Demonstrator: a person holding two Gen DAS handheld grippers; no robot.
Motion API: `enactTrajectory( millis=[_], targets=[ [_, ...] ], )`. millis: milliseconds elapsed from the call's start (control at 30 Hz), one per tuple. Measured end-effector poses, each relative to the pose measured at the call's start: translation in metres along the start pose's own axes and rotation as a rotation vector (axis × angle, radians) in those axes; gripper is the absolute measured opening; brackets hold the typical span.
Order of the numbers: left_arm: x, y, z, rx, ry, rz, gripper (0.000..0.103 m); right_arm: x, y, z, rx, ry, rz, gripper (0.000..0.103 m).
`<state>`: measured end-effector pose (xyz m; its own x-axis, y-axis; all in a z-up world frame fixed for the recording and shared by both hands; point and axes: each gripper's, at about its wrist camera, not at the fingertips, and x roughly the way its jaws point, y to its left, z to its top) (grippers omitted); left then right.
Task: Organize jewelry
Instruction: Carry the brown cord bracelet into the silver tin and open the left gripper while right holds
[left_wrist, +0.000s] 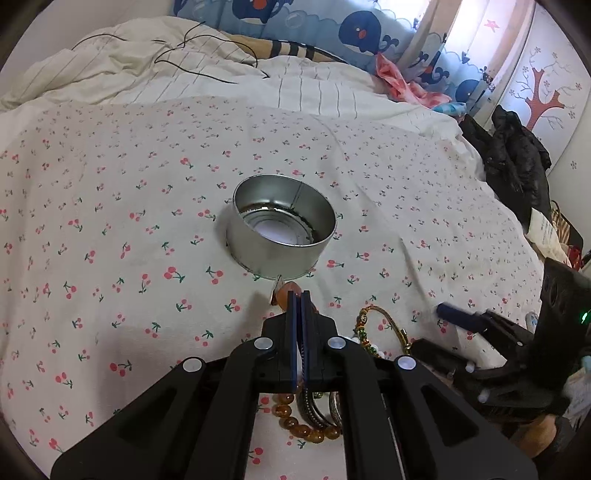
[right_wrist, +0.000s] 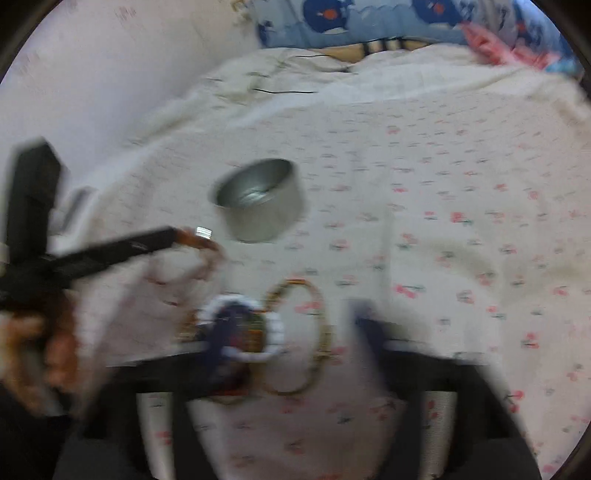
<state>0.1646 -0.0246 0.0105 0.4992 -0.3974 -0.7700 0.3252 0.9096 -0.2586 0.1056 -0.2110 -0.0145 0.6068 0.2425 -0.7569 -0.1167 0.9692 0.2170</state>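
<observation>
Jewelry lay on a bed (left_wrist: 110, 221) spread with a cherry-print sheet, most of it still loose near the near edge. Going left to right in the left wrist view, the left claw (left_wrist: 300, 295) was pinched shut on an amber bead bracelet (left_wrist: 306, 430), whose strand hung down beneath its jaws; a small silver tag (left_wrist: 276, 286) on it poked out just ahead of the tips. Straight beyond the claw, toward the middle of the bed, stood a round metal tin (left_wrist: 280, 225), open and, as far as could be seen, with no jewelry in it. Just right of the amber beads sat dark metal bangles (left_wrist: 314, 413), then a gold chain bracelet with green beads (left_wrist: 384, 332). Farther right, the right claw (right_wrist: 291, 339) stood wide open with nothing gripped; in its own blurred view a white bead bracelet (right_wrist: 273, 332) and the gold chain lay between its fingers.

By my reading the sorting had barely begun: one piece was lifted toward the tin, and the other pieces were still waiting on the sheet.
</observation>
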Motion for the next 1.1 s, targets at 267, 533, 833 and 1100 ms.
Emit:
enactTrajectory(
  millis=[267,533,833,1100],
  targets=[
    [0.001,0.004,-0.003,-0.009,0.006,-0.009,0.002,0.042,-0.006,-0.005,-0.021,0.105,-0.045,0.038],
    [-0.002,0.002,-0.003,-0.004,0.002,-0.017,0.002,0.028,-0.004,-0.003,-0.034,0.061,-0.033,0.008],
    [-0.019,-0.009,0.020,0.021,-0.038,-0.047,0.002,-0.015,-0.023,0.016,0.094,-0.093,0.074,0.004],
    [-0.006,-0.013,0.074,0.028,-0.089,-0.052,0.002,-0.021,-0.026,0.023,0.112,-0.101,0.095,0.003]
  ],
)
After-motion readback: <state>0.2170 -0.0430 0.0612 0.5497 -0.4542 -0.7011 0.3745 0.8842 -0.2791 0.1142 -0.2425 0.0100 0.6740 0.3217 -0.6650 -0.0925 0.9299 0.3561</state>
